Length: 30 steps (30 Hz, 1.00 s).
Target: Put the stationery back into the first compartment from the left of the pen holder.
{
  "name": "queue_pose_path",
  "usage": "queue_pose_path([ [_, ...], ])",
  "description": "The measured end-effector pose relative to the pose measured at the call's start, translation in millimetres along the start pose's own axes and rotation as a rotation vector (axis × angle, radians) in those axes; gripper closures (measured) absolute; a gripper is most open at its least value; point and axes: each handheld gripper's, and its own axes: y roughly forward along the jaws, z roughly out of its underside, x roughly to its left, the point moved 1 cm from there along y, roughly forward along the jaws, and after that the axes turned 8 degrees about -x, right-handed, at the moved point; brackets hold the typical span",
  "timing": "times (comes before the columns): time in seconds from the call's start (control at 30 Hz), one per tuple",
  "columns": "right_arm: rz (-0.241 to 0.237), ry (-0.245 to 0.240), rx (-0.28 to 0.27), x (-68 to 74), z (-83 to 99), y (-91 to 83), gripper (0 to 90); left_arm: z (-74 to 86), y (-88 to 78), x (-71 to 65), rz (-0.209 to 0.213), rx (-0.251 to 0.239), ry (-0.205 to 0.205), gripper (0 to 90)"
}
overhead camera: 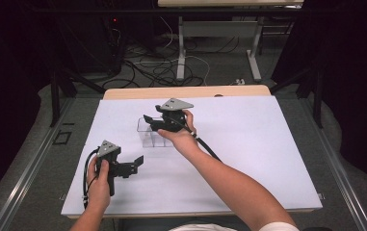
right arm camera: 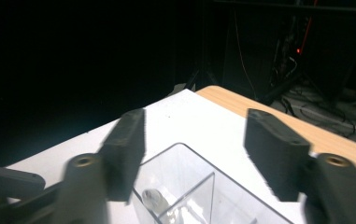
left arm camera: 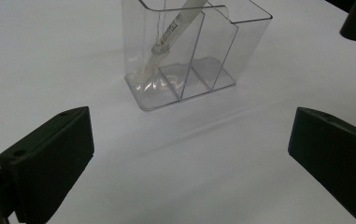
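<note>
Here the pipette (left arm camera: pixel 175 28) leans in the organizer (left arm camera: pixel 241 42) below the right gripper (right arm camera: pixel 194 140)'s parted jaws.

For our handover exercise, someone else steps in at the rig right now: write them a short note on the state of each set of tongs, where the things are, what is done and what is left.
Left tongs: open, empty, low over the white table, aimed at the clear organizer.
Right tongs: open, empty, just above the organizer's rim, jaws standing apart.
Things: the organizer stands upright on the table; a clear pipette leans in its end compartment, tip down. The other compartments look empty.
Done: the pipette appears to be placed in the organizer.
Left: probably draw the right tongs back clear of the organizer; check whether anything else needs loading.
</note>
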Motion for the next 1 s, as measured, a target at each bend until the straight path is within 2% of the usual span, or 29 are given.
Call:
queue_pose_path([
  [0.1, 0.014, 0.011, 0.036, -2.9, -1.8, -7.1, 27.4, -0.2, 0.2, 0.5, -0.002, 0.0, -0.001, 0.4],
  [0.13, 0.02, 0.0, 0.059, -3.4, -2.0, -9.0, 24.4, -0.2, 0.4, 0.7, -0.004, 0.002, -0.002, 0.4],
  [0.2, 0.053, -0.057, 0.114, -3.8, -1.0, -13.5, 20.3, -0.6, 1.2, 1.3, -0.005, 0.003, -0.003, 0.4],
  [0.27, 0.058, -0.081, 0.108, -4.1, 0.8, -17.9, 18.4, -0.4, 2.5, 1.3, -0.005, 0.003, -0.004, 0.3],
  [0.4, 0.067, -0.074, 0.106, -4.8, 3.3, -27.1, 15.2, 0.1, 3.7, 1.6, -0.005, 0.008, -0.004, 0.3],
  [0.47, 0.069, -0.055, 0.125, -5.7, 4.5, -31.1, 14.6, 0.2, 3.4, 1.9, -0.006, 0.01, -0.007, 0.3],
  [0.53, 0.071, -0.022, 0.137, -6.9, 6.5, -34.1, 9.9, 0.3, 3.3, 2.2, -0.007, 0.01, -0.008, 0.4],
  [0.57, 0.072, -0.014, 0.164, -7.6, 7.0, -36.9, 6.2, 0.3, 3.4, 2.2, -0.008, 0.009, -0.009, 0.3],
  [0.63, 0.068, 0.001, 0.158, -9.0, 9.6, -39.7, 1.0, 0.6, 3.6, 2.2, -0.008, 0.01, -0.011, 0.3],
  [0.67, 0.068, -0.003, 0.175, -9.9, 9.8, -42.2, 0.1, 0.8, 3.7, 2.2, -0.007, 0.012, -0.01, 0.4],
  [0.7, 0.07, -0.008, 0.164, -10.8, 10.9, -43.4, 0.0, 1.1, 4.2, 2.0, -0.011, 0.004, -0.009, 0.4],
  [1.0, 0.083, -0.018, 0.177, -12.6, 15.3, -61.4, 0.0, 0.5, 2.6, 2.0, -0.011, 0.008, -0.007, 0.3],
])
